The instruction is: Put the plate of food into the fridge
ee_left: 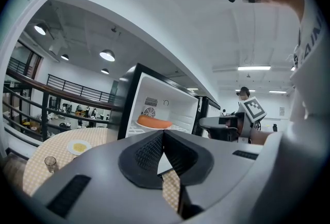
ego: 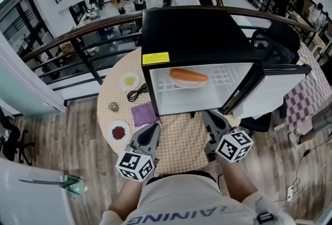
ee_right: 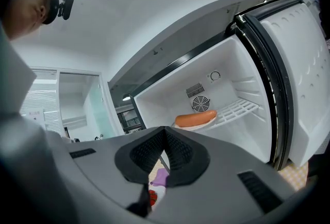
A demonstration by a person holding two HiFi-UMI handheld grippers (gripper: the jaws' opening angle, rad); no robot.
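A: What is hard to make out?

B: The plate of food (ego: pixel 188 78) shows mostly its long orange sausage; the plate itself is only a pale rim under it. What the small glass (ego: pixel 113 107) left of the fridge (ego: pixel 197 37) holds, I cannot tell; in the right gripper view the fridge door (ee_right: pixel 301 78) runs off the edge.

A: And the containers?

B: The fridge stands open, its door swung to its right; the plate of food sits inside on the white wire shelf (ego: pixel 228 74), left of the shelf's middle. Left of the fridge a white dish (ego: pixel 129 81) holds something yellow. Out from the fridge's front left corner a second dish (ego: pixel 119 132) holds red pieces; a black cable (ego: pixel 137 94) and a purple cloth (ego: pixel 143 113) lie between the two dishes.

A: The grippers?

B: Both hover in front of the fridge, apart from the plate; the left gripper (ee_left: pixel 163 135) has its fingers pressed together on nothing; the right gripper (ee_right: pixel 165 132) has its fingers pressed together too, also empty.

A: The surface and the room?

B: The fridge stands on a round worktop (ego: pixel 179 141) with a fine checked covering; a wooden floor (ego: pixel 78 136) lies around it. A dark railing (ego: pixel 88 32) curves behind the fridge, with an open hall of desks beyond it.
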